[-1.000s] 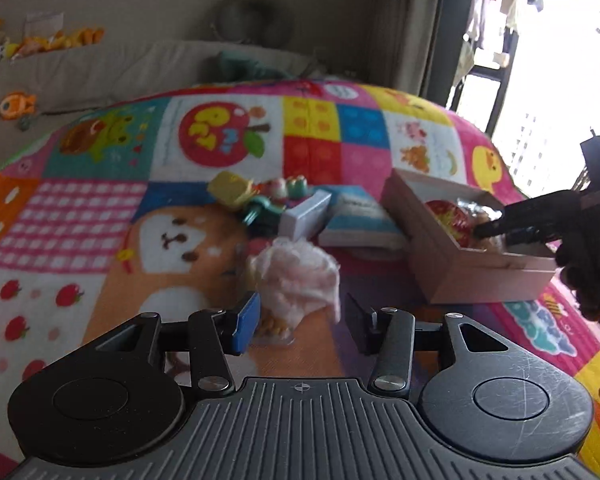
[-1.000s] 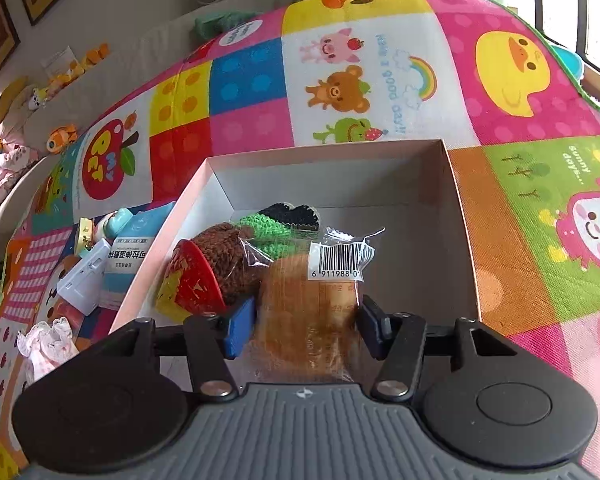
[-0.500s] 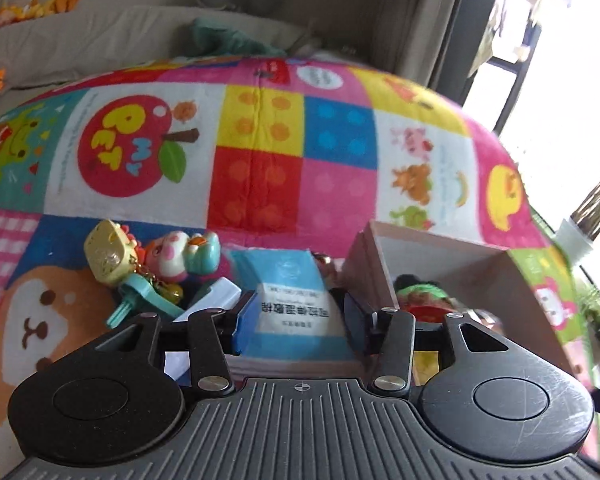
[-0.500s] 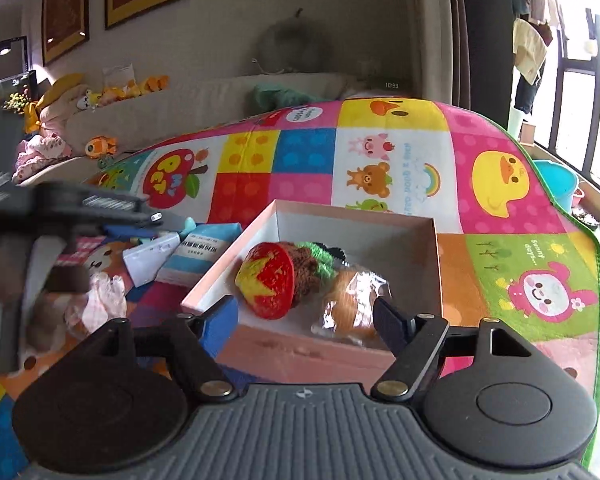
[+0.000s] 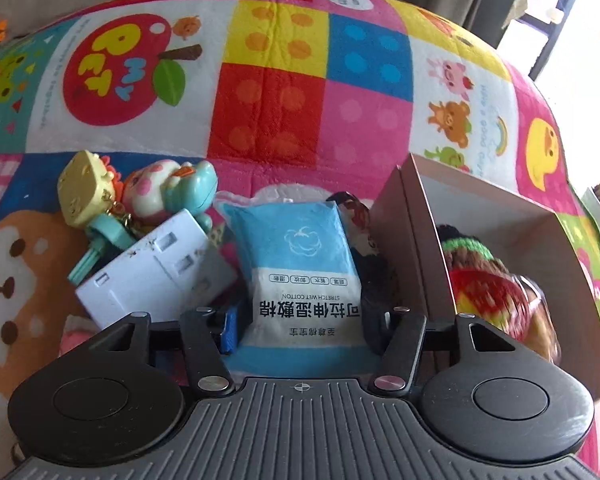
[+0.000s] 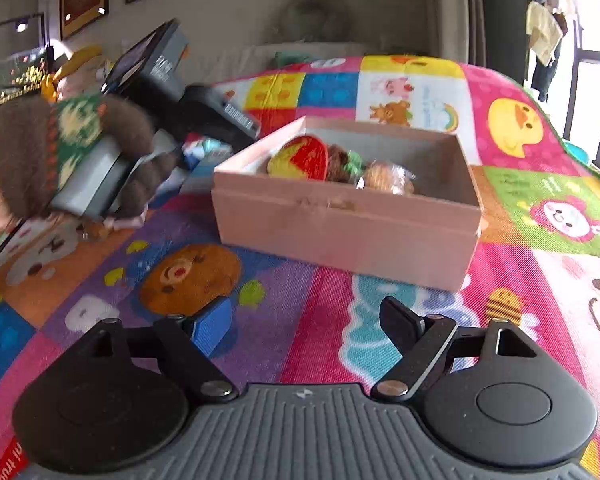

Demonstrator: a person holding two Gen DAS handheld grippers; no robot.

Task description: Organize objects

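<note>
My left gripper (image 5: 300, 326) is open, its fingers on either side of a blue and white cotton-pad packet (image 5: 300, 264) that lies on the play mat. A white socket block (image 5: 156, 272) and toy keychain figures (image 5: 140, 196) lie left of the packet. The pink cardboard box (image 5: 416, 248) stands to its right, holding a red and yellow knitted toy (image 5: 488, 296). My right gripper (image 6: 306, 326) is open and empty, held above the mat in front of the box (image 6: 340, 228), which holds the knitted toy (image 6: 304, 158) and a wrapped bun (image 6: 388, 178).
The colourful play mat (image 6: 540, 200) covers the floor. The gloved hand holding the left gripper (image 6: 84, 152) shows at the left of the right wrist view. A sofa with toys stands at the back, a window on the right.
My left gripper moved from the pink cloth to the blue packet and now straddles it. My right gripper released the wrapped bun in the box, opened and drew back.
</note>
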